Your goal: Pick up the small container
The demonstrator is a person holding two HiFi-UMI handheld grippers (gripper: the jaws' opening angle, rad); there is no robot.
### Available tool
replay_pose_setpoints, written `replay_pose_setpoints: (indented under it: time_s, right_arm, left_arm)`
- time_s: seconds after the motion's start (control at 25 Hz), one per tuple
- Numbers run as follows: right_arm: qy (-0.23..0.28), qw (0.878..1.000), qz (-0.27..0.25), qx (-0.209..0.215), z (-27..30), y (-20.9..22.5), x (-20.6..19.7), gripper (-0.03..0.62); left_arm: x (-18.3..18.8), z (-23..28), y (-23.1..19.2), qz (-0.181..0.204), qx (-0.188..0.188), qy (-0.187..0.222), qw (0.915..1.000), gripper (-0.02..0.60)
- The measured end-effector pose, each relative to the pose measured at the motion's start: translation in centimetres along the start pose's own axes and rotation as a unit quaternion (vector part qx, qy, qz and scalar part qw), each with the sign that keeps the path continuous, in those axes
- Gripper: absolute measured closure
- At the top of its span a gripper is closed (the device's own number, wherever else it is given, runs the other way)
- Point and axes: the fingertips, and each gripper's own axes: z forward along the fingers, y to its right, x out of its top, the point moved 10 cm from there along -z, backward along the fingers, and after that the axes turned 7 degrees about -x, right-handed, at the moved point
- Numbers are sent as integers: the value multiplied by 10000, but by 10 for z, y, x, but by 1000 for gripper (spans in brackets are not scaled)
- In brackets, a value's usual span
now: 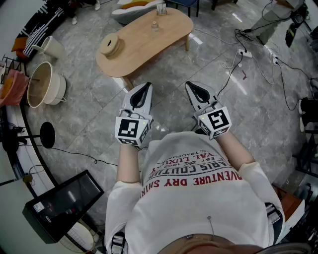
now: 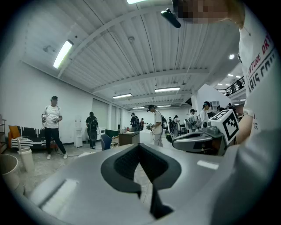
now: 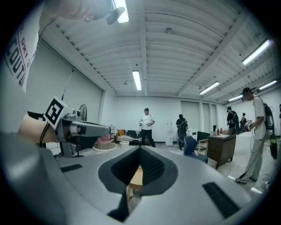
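A low oval wooden table (image 1: 164, 37) stands ahead on the marble floor. On it sit a small clear container (image 1: 154, 25), a round wooden lidded pot (image 1: 109, 44) at its near left end and another small item (image 1: 161, 9) at the far edge. Both grippers are held close to the person's chest, well short of the table. My left gripper (image 1: 144, 86) points at the table with its jaws shut and nothing between them. My right gripper (image 1: 191, 85) is beside it, jaws together and empty. A sliver of the table (image 3: 136, 176) shows through the right jaws.
A beige tub (image 1: 42, 84) and a white bin (image 1: 52, 47) stand at the left. A monitor (image 1: 62, 203) sits low at the left. Cables and a power strip (image 1: 243, 52) trail across the floor at the right. Several people (image 2: 52, 125) stand farther off in the room.
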Motion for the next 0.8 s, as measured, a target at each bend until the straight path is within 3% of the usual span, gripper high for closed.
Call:
replay_pose_setpoints:
  time_s: [0.76, 0.8]
  right_arm:
    - [-198, 9994, 178, -219, 13, 2, -9, 586]
    - [-237, 9993, 186, -232, 14, 4, -10, 586]
  left_arm:
    - [-17, 6, -13, -144, -81, -19, 9999, 568]
    - [-18, 9, -12, -107, -122, -21, 9999, 524]
